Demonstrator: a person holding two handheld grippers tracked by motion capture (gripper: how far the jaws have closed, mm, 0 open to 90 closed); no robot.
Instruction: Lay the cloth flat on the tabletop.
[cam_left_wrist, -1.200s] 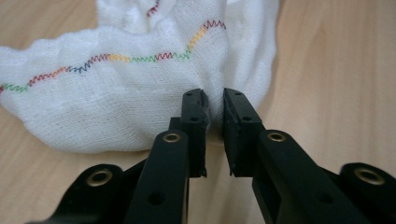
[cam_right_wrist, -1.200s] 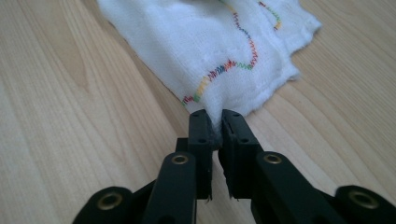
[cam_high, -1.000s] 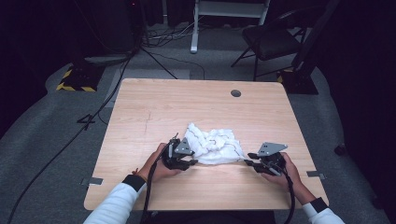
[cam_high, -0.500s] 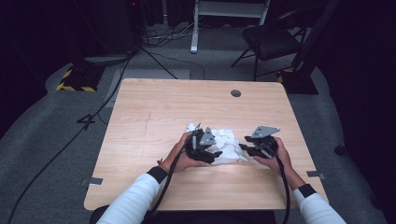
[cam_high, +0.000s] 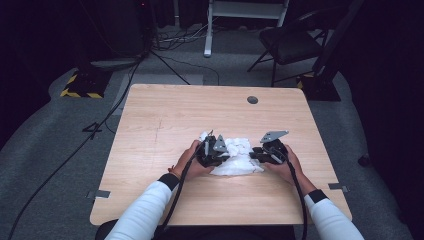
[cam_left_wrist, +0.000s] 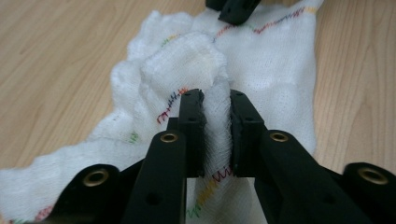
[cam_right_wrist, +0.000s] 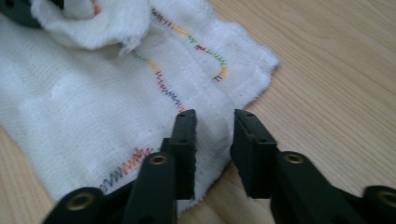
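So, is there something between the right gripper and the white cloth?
Nothing visible. The right gripper is directly over the edge of the white cloth, jaws apart around it after closing; the left gripper already pinches a fold.

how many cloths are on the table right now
1. A white cloth with coloured zigzag stitching lies crumpled near the table's front edge, between the two grippers. It is bunched into folds, so a second layer or piece hidden underneath cannot be ruled out.
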